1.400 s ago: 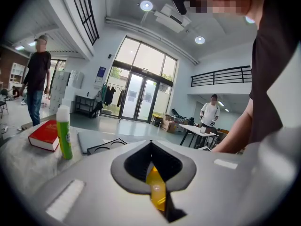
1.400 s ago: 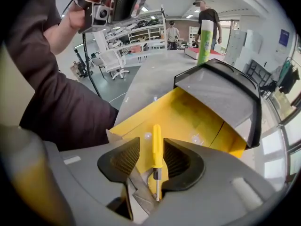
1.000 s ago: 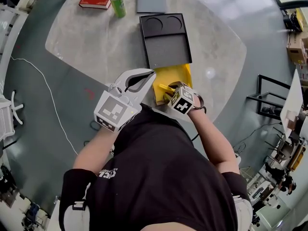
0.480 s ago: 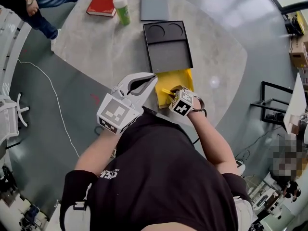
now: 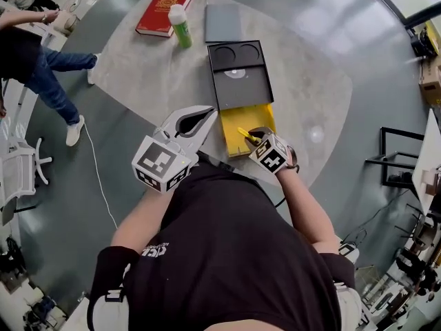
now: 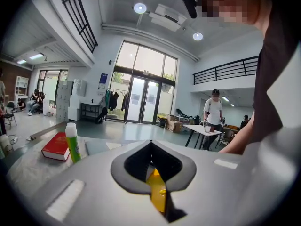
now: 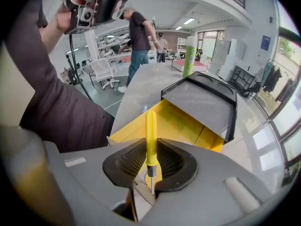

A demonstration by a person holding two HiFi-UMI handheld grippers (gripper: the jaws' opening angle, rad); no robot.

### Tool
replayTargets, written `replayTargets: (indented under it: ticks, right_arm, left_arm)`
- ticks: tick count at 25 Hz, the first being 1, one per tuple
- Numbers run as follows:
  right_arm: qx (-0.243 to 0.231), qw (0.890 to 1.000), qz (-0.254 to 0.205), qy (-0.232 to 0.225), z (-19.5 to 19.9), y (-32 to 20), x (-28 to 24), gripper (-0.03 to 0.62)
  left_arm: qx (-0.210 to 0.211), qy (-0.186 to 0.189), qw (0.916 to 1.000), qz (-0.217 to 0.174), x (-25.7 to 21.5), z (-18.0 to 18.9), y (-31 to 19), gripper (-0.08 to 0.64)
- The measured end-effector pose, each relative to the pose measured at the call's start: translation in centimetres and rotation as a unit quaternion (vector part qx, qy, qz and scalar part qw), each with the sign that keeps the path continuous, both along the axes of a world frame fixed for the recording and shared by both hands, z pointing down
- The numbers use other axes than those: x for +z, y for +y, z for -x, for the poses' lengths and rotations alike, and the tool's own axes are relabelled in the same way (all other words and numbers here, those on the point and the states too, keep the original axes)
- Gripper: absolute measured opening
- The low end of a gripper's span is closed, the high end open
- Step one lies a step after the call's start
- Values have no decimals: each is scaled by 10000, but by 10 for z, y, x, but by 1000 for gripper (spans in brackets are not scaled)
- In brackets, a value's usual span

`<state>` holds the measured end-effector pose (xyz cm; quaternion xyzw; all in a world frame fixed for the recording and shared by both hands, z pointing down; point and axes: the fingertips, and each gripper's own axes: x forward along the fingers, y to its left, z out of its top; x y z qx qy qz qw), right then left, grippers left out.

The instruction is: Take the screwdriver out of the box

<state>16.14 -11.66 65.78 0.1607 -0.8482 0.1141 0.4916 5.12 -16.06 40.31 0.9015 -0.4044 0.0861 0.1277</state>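
The right gripper [image 7: 151, 147] is clamped on the yellow screwdriver [image 7: 150, 126], whose handle stands upright between its 2 jaws, over the open yellow box [image 7: 183, 126]. The thin metal shaft drops into the dark gap behind the pads, and its tip is lost there. In the head view the marker cube covers those jaws, so only the handle's end shows. The left gripper [image 6: 151, 144] has its tips pressed together on nothing, with 1 sliver of the box visible through them. A black cover [image 7: 202, 100] overlaps the box's far end on the table [image 5: 151, 74].
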Motion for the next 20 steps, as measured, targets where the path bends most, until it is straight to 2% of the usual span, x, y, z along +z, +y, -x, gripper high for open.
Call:
replayTargets:
  ticks: [4,9,17,20]
  right_arm:
    - [564,9971,-3,-502,-8,-3,-23,80]
    - [1135,9896,-139,-877,-13,-10,-47,80]
    - [1761,9715,-538,-1491,0,-35,-106,80]
    - [1981,9603,-747,-1818,4,-45,-137,80]
  left_arm:
    - [-18,-9,10000,-23,-7,4,0,2]
    - [34,-20,10000,-29,-13,13,-7,2]
    - [122,-80,9998,-113,-22,42,-29,2]
    - [183,-80,9997,-138,-27,51,-34,2]
